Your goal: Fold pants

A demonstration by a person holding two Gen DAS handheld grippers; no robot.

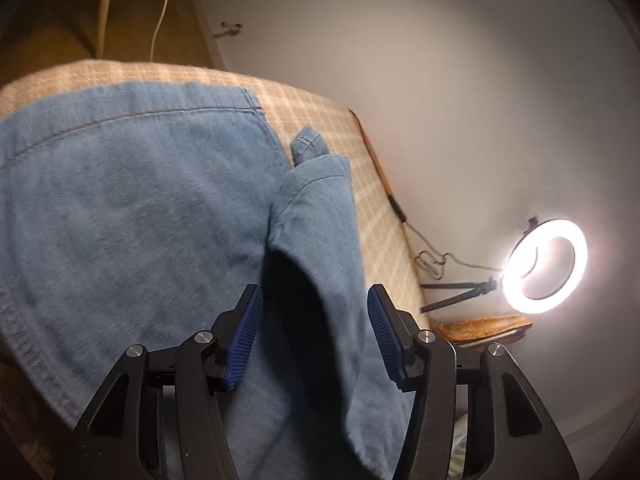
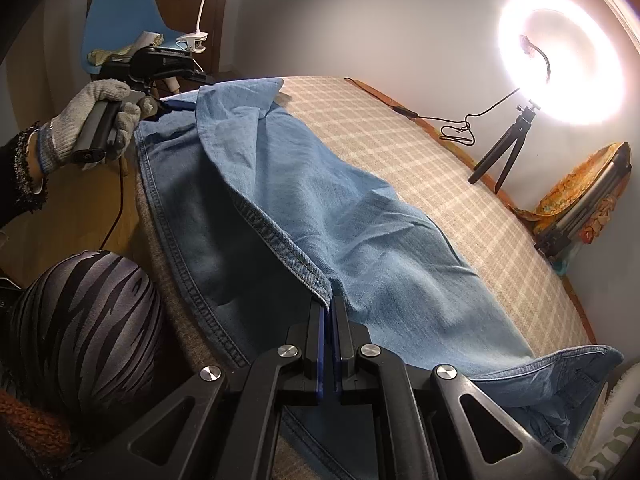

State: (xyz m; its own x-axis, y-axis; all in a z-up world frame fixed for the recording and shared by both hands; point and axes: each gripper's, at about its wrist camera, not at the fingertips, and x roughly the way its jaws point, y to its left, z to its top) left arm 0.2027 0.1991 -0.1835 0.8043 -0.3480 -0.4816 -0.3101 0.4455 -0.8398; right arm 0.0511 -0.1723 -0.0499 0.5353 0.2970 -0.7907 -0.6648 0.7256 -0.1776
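Note:
Light blue denim pants (image 2: 360, 240) lie along a bed with a beige checked cover (image 2: 460, 184). My right gripper (image 2: 330, 304) is shut on the stitched hem edge of a pant leg near the bed's front edge. My left gripper (image 1: 316, 300) is open, its blue pads (image 1: 248, 332) on either side of a raised fold of the pants (image 1: 316, 248) without pinching it. In the right wrist view the left gripper (image 2: 176, 106), held by a gloved hand (image 2: 80, 128), is at the far end of the pants by a turned-over flap.
A lit ring light on a small tripod (image 2: 560, 56) stands at the bed's far right against the wall, with its cable (image 2: 456, 128) lying along the edge. A blue chair (image 2: 124, 20) and clip lamp (image 2: 196, 40) stand beyond the bed. My knee (image 2: 88, 320) presses the front edge.

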